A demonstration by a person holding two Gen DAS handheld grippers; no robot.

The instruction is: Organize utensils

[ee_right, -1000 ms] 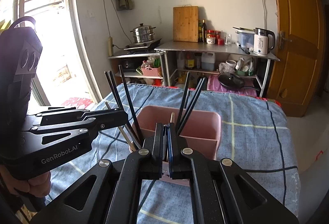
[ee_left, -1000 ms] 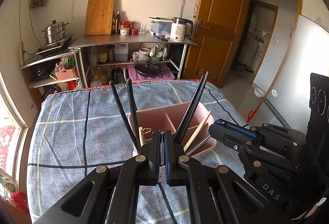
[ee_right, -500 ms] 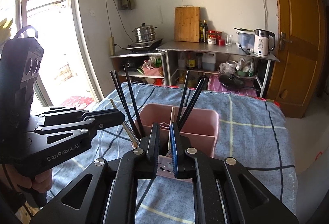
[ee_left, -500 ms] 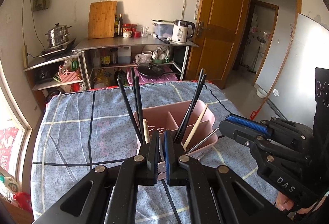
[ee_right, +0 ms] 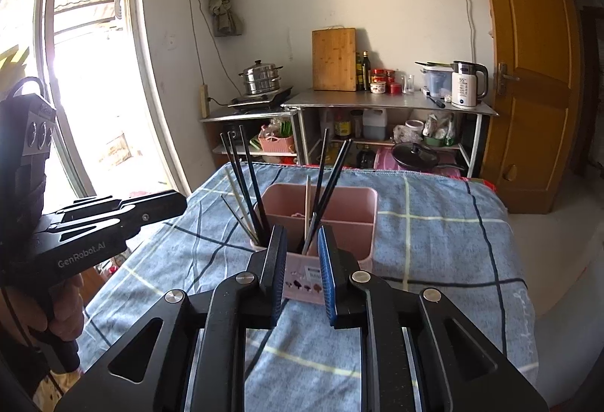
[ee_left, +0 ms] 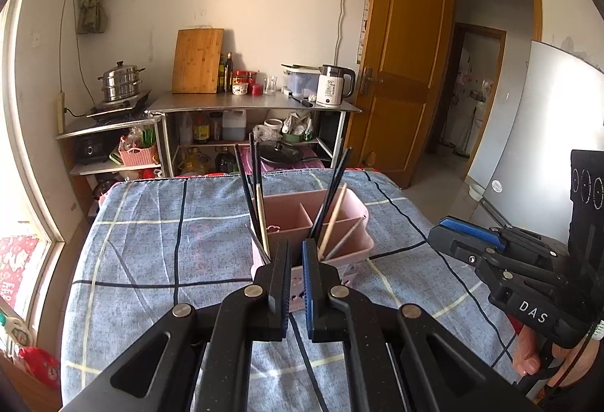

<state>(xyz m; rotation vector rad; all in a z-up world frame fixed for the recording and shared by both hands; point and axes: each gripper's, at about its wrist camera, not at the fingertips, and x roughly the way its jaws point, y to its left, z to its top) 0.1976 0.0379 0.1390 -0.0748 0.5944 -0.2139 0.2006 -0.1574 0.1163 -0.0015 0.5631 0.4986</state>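
A pink divided utensil holder (ee_left: pixel 302 219) stands on the blue checked tablecloth. Black chopsticks (ee_left: pixel 251 185) lean in its left compartment. More black ones (ee_left: pixel 338 178) and a wooden chopstick (ee_left: pixel 334 215) lean in the right. My left gripper (ee_left: pixel 296 246) sits just before the holder's near wall, shut with nothing in it. In the right wrist view the holder (ee_right: pixel 339 200) lies straight ahead. My right gripper (ee_right: pixel 300 234) is opening in front of it, nothing between its pads. Each gripper shows in the other's view, held by a hand: the right (ee_left: pixel 464 230), the left (ee_right: pixel 166 204).
The tablecloth (ee_left: pixel 170 242) covers the whole table. Behind it stands a steel shelf with a kettle (ee_left: pixel 334 85), a cutting board (ee_left: pixel 196 60), a steamer pot (ee_left: pixel 120 83) and bottles. A wooden door (ee_left: pixel 400 72) is at the back right, a window (ee_right: pixel 87 72) to the left.
Both grippers have drawn back from the holder and risen slightly, so it looks smaller and farther off. The right jaws have parted from shut. The left jaws stay shut.
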